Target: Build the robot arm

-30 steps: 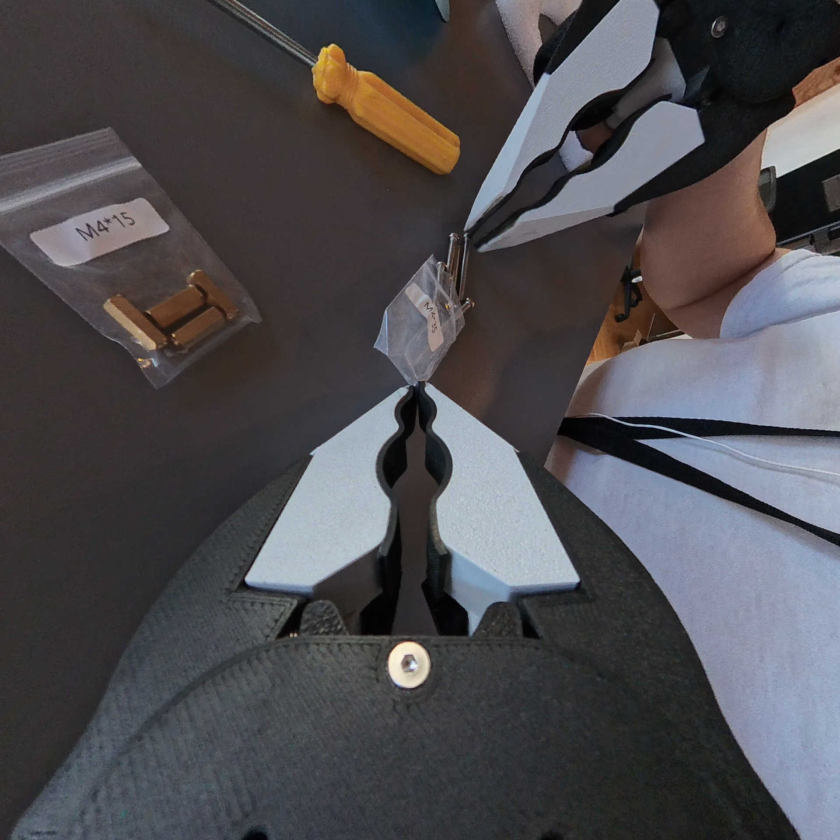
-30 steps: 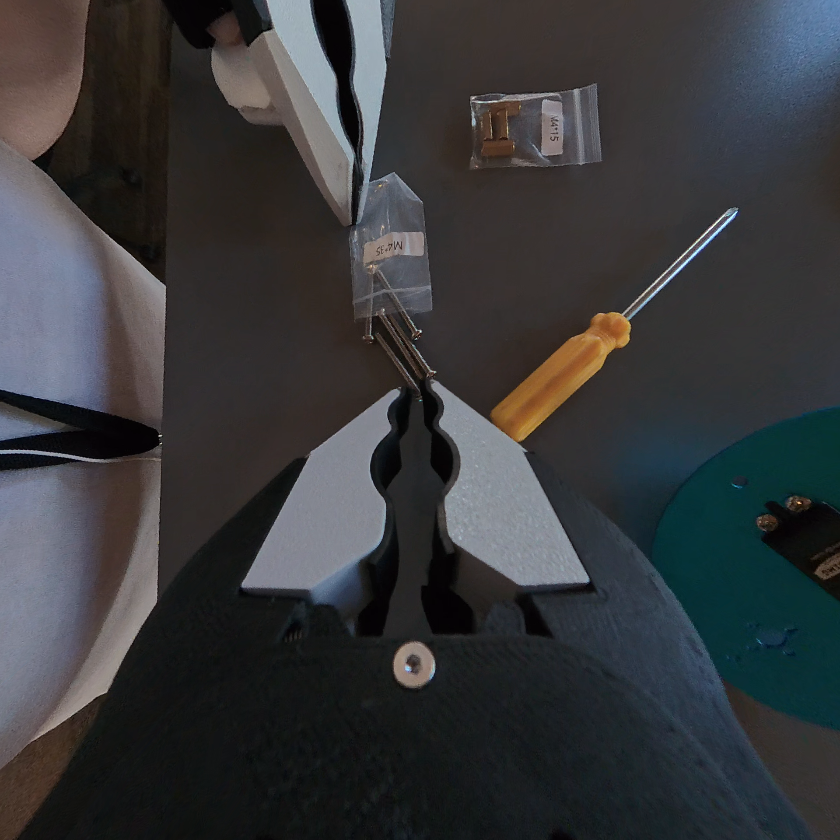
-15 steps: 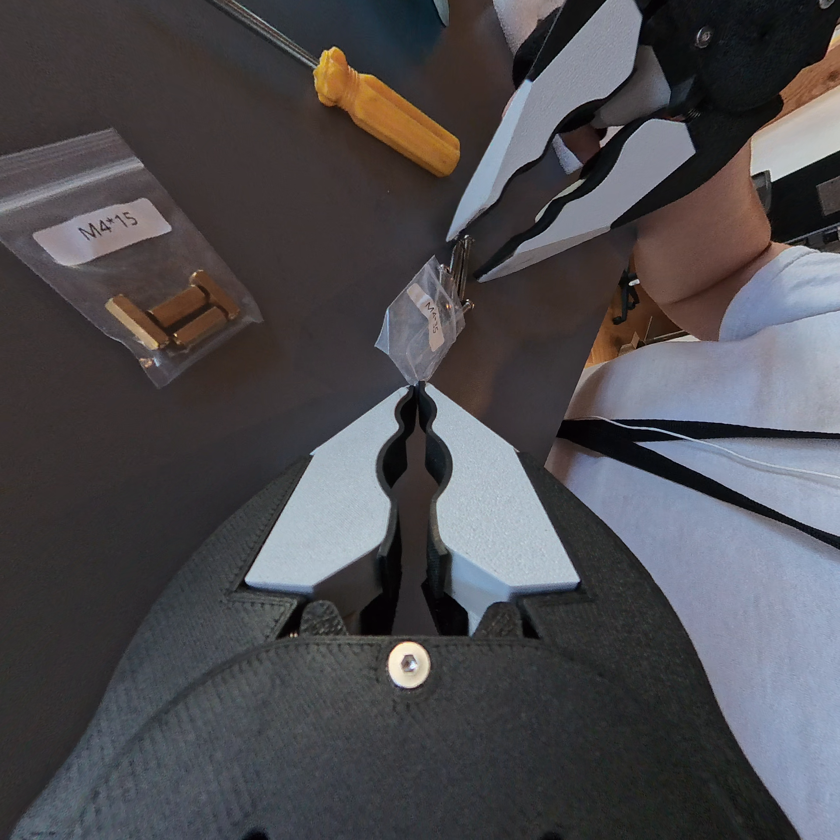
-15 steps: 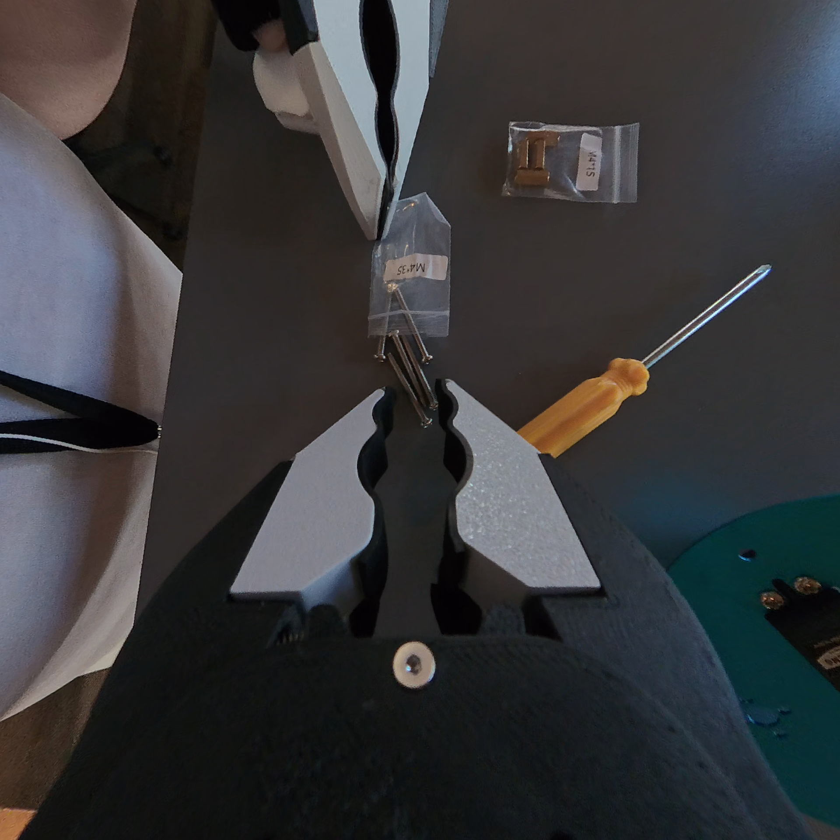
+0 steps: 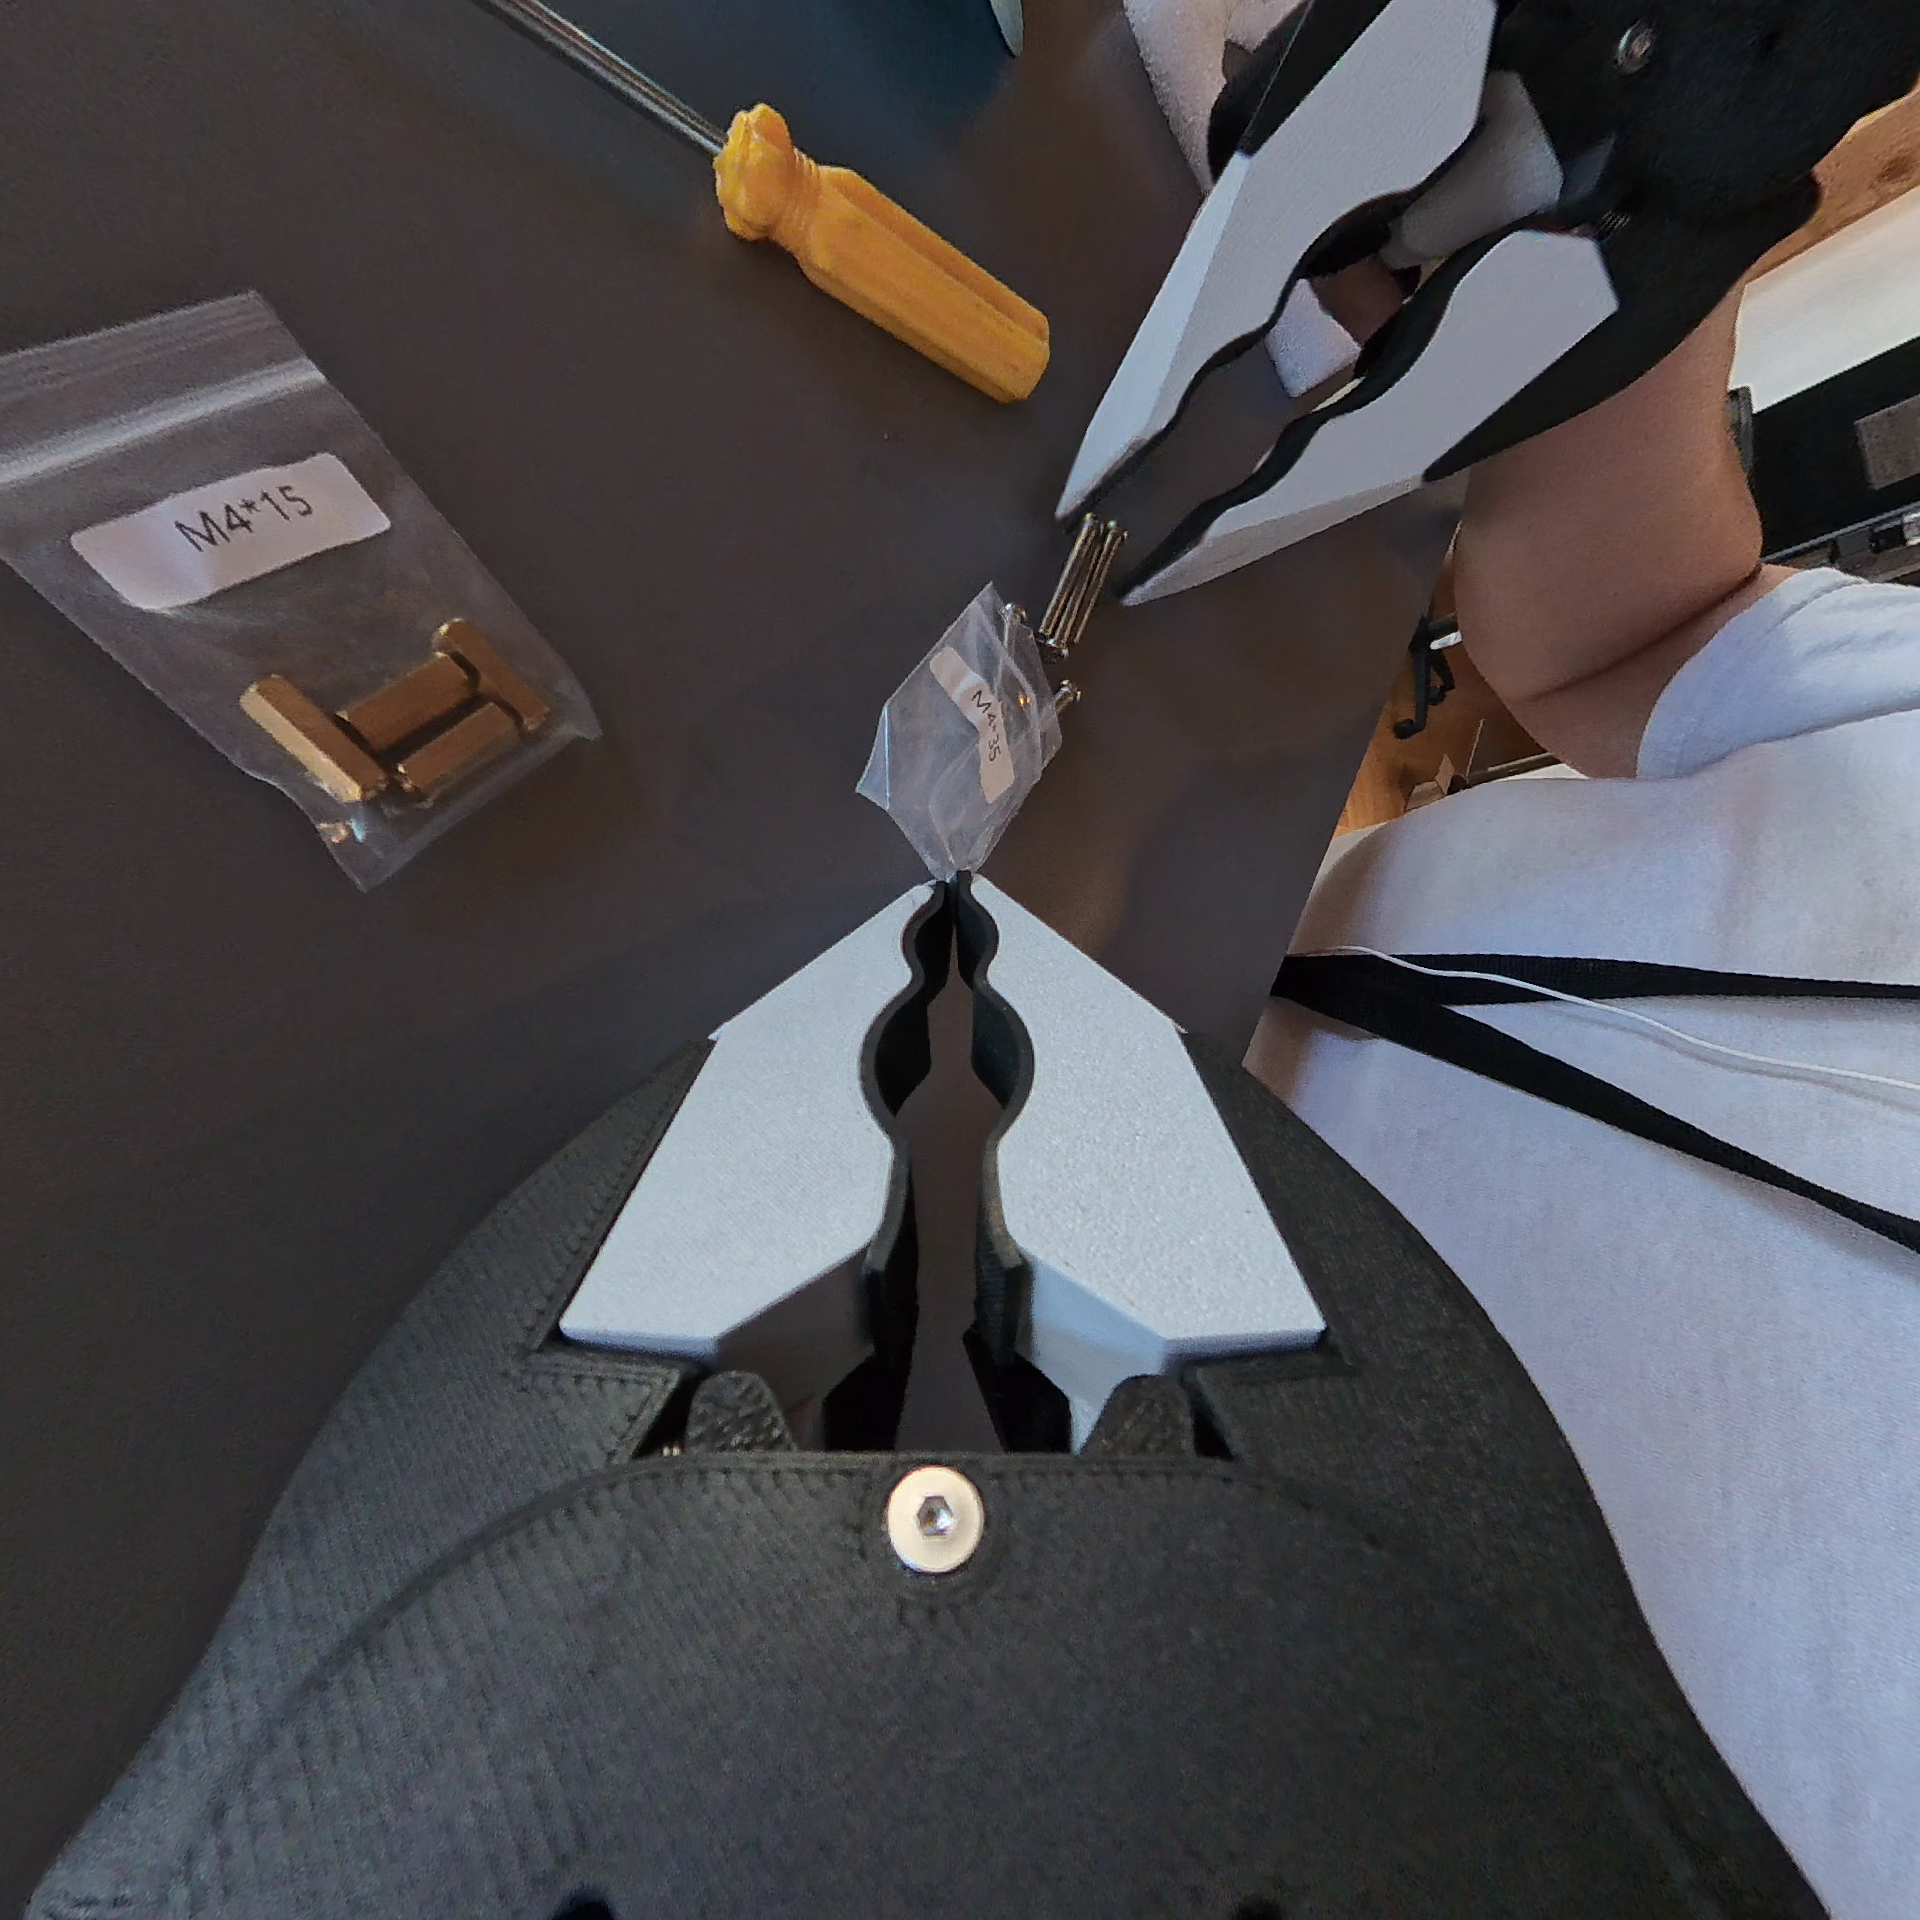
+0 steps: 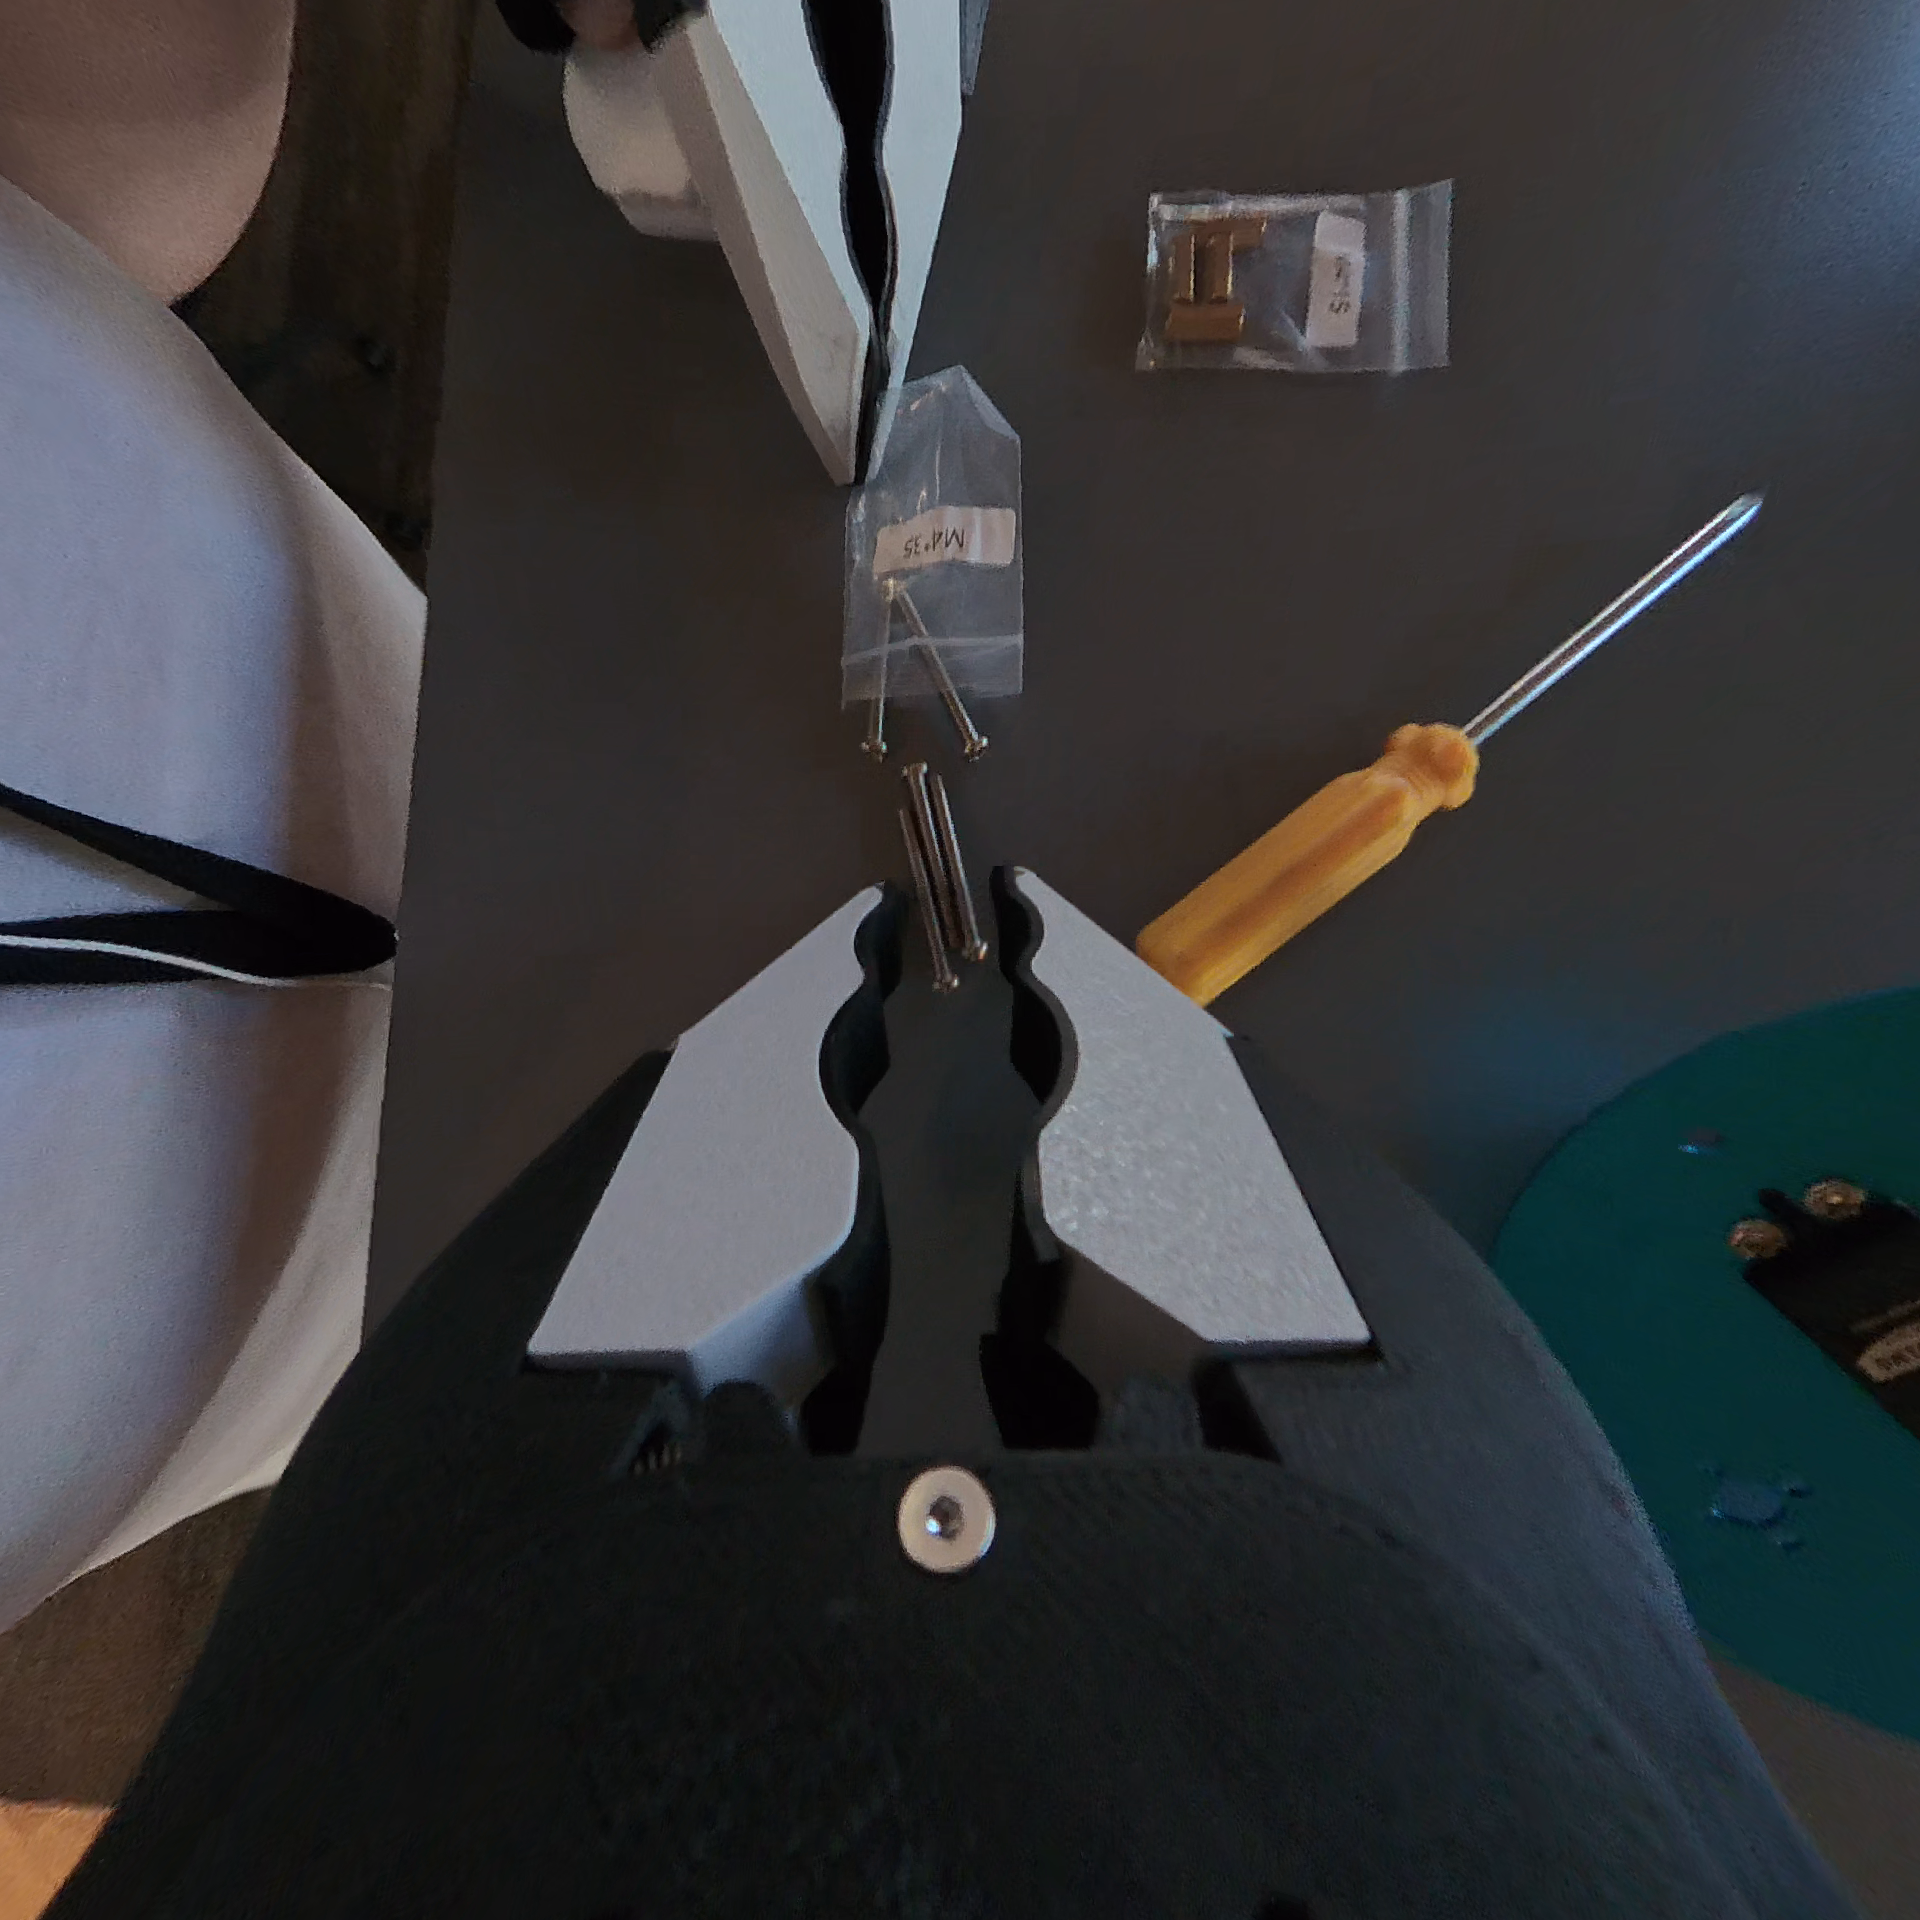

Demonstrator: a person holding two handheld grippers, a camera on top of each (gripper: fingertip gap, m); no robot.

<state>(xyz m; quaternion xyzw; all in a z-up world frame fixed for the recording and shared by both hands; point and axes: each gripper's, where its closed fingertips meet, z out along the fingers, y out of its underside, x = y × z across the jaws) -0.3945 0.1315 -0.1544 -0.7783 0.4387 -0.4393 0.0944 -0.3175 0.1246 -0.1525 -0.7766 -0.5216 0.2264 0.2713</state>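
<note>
My left gripper point(image 5: 948, 883) is shut on the corner of a small clear bag point(image 5: 961, 748) with a white label. In the right wrist view the bag point(image 6: 935, 561) hangs from the left gripper point(image 6: 868, 462), and two long screws point(image 6: 961, 696) stick out of its open end. My right gripper point(image 6: 945, 888) is open. A few loose long screws point(image 6: 940, 873) lie between its fingertips, just clear of the bag, on the dark table point(image 6: 644, 675). The left wrist view shows the right gripper point(image 5: 1091, 561) with the same screws point(image 5: 1081, 582) at its tips.
A yellow-handled screwdriver point(image 6: 1309, 862) lies right of the screws. A bag of brass standoffs point(image 6: 1288, 281) lies farther back. A teal round plate point(image 6: 1714, 1351) with a black part is at the right. A person's white shirt point(image 6: 156, 831) is by the left table edge. There is about 9 cm between the tips of the two grippers. To the yellow-handled screwdriver point(image 6: 1309, 862): right tips about 5 cm, left tips about 12 cm. It is also in sight in the left wrist view point(image 5: 932, 246).
My right gripper was shut on the screws a second ago. It has opened and drawn back, and the screws it pulled now lie outside the bag. The left gripper has held still.
</note>
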